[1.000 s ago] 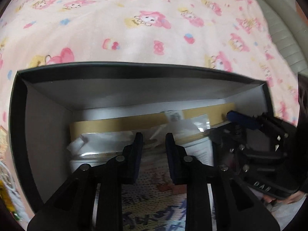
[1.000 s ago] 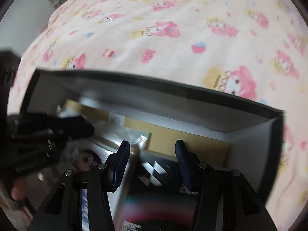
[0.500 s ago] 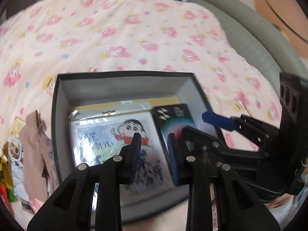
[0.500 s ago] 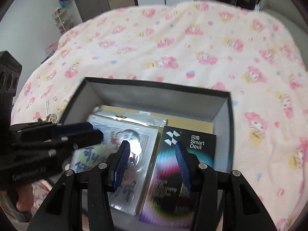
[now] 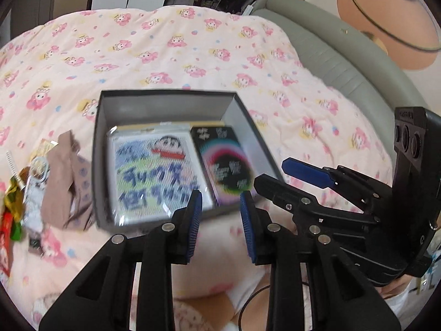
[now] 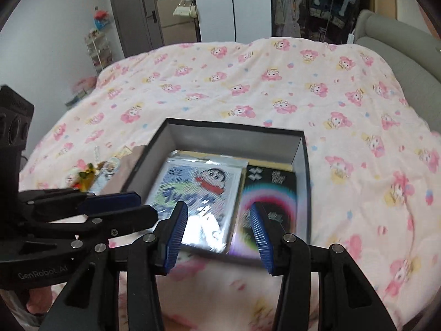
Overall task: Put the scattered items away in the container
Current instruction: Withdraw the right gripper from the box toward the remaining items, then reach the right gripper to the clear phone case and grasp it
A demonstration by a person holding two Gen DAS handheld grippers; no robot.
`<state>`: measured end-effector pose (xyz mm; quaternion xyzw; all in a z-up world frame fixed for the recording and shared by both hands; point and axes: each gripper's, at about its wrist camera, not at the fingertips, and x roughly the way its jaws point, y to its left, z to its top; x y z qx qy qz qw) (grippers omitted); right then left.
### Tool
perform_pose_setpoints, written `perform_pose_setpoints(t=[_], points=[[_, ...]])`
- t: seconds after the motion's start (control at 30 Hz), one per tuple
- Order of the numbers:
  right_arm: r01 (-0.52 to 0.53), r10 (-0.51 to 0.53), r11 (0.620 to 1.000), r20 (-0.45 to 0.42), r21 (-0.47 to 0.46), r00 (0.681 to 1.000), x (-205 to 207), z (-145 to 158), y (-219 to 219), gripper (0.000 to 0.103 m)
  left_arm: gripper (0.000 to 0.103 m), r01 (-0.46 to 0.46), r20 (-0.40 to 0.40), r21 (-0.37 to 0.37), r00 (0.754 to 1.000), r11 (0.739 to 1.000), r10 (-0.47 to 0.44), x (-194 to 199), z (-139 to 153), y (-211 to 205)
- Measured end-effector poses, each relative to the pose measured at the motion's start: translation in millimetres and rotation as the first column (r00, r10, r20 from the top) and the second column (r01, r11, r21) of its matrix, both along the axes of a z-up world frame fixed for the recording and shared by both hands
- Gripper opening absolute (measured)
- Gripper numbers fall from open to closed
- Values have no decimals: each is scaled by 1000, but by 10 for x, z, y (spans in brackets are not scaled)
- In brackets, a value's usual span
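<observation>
Left wrist view had the left hand-held gripper (image 5: pixel 220 220) apart and empty, right hand-held gripper (image 6: pixel 217 231) same; box (image 5: pixel 162 102) sat mid-frame on the bed (image 5: pixel 165 41), scattered bits (image 5: pixel 33 187) at left.

A: What carries everything?

B: A bed (image 6: pixel 248 82) with a pink cartoon-print quilt (image 5: pixel 193 55).

A: And directly on it?

B: 1 open dark box (image 5: pixel 168 95), roughly in the middle. Just beside its left wall lies a crumpled brown cloth (image 5: pixel 63 193), and left of that a small heap of wrappers and trinkets (image 5: pixel 16 201). The pile's pieces are too blurred to name.
</observation>
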<state>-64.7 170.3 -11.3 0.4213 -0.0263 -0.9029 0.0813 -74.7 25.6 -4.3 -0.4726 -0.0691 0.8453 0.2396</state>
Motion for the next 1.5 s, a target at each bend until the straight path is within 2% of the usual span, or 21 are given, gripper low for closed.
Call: perform_pose_setpoints(t=[0.07,0.13,0.4,0.5,0.53,0.63,0.9,1.1,1.33,1.5], points=[[-13,14,999,25,-29,1000,102,-52,-33,44,28,-1,-4,-30,1000,1000,1,125,1,11],[-30,33,998,44,-56,999,181,-74,-65,44,28,-1,5,-25,1000,1000,1,207,-2,-28],[-82,84,996,33,-44,996,301,-31,-300,44,28,-38,36,-14,999,999,38,382,-47,-254],[-106,109,991,32,-76,994,295,-57,-397,44,27,-39,65,-15,997,999,40,422,-102,-364],[-111,114,989,26,-95,993,298,-62,-437,41,27,-52,72,-26,996,998,54,428,-116,-416],[-143,144,989,13,-44,990,265,-89,-637,41,27,-99,51,-78,993,992,104,486,-118,-592],[-284,286,958,41,-45,957,99,-194,-1370,40,28,-234,72,-30,969,972,235,532,-231,-1358],[-377,394,914,100,-150,914,-153,-404,-1845,40,29,-343,96,-35,934,939,345,464,-386,-1948],[-426,447,892,169,-149,878,-387,-666,-2276,40,29,-486,169,-28,859,874,483,413,-820,-2641],[-456,481,876,216,-157,849,-604,-864,-2573,40,29,-526,228,-19,826,850,516,404,-1139,-2893]])
